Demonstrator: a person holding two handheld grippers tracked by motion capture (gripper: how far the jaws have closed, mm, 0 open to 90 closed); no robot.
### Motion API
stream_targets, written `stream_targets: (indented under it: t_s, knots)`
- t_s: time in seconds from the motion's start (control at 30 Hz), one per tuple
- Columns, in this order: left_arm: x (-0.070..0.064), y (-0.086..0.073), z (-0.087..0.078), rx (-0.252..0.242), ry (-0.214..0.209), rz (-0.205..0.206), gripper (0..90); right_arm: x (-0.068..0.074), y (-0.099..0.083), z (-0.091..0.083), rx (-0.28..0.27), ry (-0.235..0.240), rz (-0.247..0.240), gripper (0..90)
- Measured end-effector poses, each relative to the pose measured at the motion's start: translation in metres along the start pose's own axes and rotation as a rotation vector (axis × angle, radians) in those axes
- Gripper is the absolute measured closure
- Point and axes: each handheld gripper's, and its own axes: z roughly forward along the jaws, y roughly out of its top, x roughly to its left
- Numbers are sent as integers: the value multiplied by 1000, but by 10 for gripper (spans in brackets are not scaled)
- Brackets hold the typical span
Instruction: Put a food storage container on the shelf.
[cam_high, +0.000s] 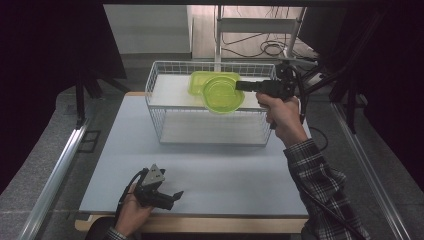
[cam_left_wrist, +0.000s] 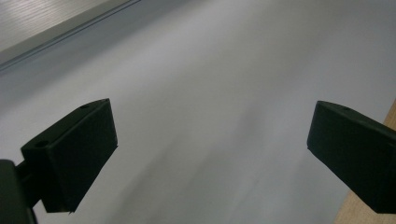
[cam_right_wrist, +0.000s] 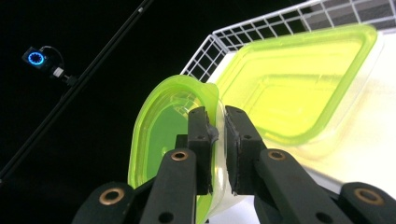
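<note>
Round green bowl (cam_high: 223, 95) held by its right rim over the upper shelf of the white wire rack (cam_high: 156, 85), overlapping a rectangular green container (cam_high: 199, 82) lying there. Clamped on that thin rim: right hand-held gripper (cam_high: 242, 85), jaws nearly closed with only the plastic lip between them, clear in the right gripper view (cam_right_wrist: 215, 133).

Best handled by keeping the bowl level, lowering slowly to settle inside or beside the container, releasing only once supported; thin rim likely to slip or flex.

Left hand-held gripper (cam_high: 170, 197) idle near the front edge of the surface (cam_high: 225, 170), jaws spread wide, nothing between them (cam_left_wrist: 210, 135).

Contact between bowl and container underneath hard to make out; rack's lower shelf partly hidden by wire.
</note>
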Motion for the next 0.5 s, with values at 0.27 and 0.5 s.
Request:
stream_targets:
  t_s: [0.27,0.5]
  knots:
    - [2,0,-2,-9,-7,-14,20,3,15,9,-22,-19,1,810]
    - [4,0,-6,-29,-3,-44,28,5,26,16,-47,-51,-2,810]
